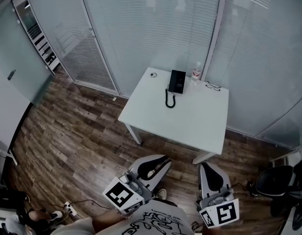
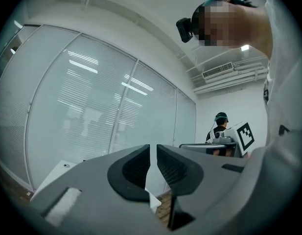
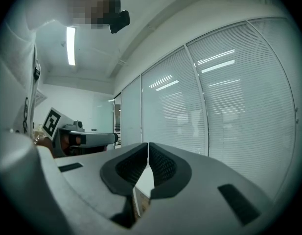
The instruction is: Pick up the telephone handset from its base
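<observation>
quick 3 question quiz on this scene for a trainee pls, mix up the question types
1. True or false: the left gripper is clamped on the telephone.
2. What stands beside the telephone at the far edge of the white table? A) a bottle B) a laptop C) a mug
3. Fill in: the jaws of the right gripper are ____, with nothing between them.

Key: 1 false, both grippers are well short of the table; 2 A; 3 shut.
</observation>
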The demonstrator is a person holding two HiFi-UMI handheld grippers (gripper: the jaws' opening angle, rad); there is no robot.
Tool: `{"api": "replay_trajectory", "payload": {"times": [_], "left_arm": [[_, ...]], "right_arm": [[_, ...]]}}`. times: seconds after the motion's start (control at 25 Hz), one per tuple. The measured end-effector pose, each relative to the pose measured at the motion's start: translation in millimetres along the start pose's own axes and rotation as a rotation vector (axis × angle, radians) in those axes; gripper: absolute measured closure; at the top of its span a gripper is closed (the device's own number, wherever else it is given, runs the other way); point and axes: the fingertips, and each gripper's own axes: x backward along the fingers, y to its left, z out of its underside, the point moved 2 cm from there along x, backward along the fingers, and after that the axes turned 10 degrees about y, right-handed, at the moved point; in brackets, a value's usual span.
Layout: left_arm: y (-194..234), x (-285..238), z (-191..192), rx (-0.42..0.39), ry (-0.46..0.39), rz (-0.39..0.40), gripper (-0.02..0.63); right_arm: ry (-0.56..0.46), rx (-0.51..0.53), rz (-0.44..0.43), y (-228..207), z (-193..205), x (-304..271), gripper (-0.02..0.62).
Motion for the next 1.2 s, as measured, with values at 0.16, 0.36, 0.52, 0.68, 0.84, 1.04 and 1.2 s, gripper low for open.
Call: {"api": "replay_trajectory", "payload": {"times": [0.16, 0.36, 0.52, 0.68, 0.84, 1.04, 1.2], "left_arm": [[10, -11, -1, 0.005, 0.0, 0.009, 0.565], [39, -21, -11, 0.014, -0.007, 0.013, 0.565], [72, -29, -23, 0.013, -0.026, 0.015, 0.565], [115, -30, -36, 0.01, -0.032, 0.015, 0.565], [160, -33, -45, 0.008, -0.034, 0.012, 0.565], [209, -35, -55, 0.009, -0.047, 0.02, 0.565], [242, -34, -58, 0.014, -0.046, 0.03, 0.565]], "right_arm": [[0.004, -0.005, 0.006, -9, 1, -12, 0.589], [0.006, 0.004, 0.017, -16, -13, -39, 0.589], [0.018, 0.011, 0.022, -23, -20, -75, 0.589], [0.009, 0.027, 0.014, -18, -38, -117, 0.589], [0.006, 0.039, 0.007, -14, -51, -160, 0.589], [0.012, 0.053, 0.006, -8, -62, -210, 0.589], [0.015, 0.057, 0.009, 0, -69, -241, 0.589]]}}
